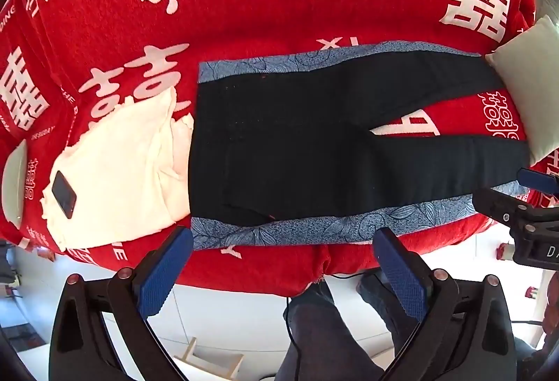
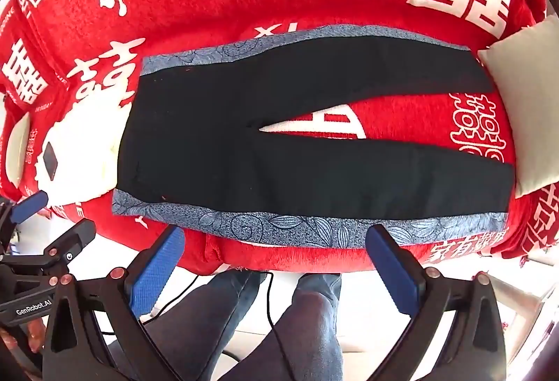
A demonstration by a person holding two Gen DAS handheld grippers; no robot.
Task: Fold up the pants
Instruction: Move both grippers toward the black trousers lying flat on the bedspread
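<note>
The pants (image 1: 314, 150) lie flat on the bed (image 1: 265, 14), long axis crosswise, waistband left, legs splayed right. Left hand-held gripper (image 1: 283, 244) faces the waist, right hand-held gripper (image 2: 276, 243) the legs; both gape wide, empty.

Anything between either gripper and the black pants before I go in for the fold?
Nothing visible. The left gripper and right gripper hover open at the near bed edge; the pants lie flat ahead.
</note>
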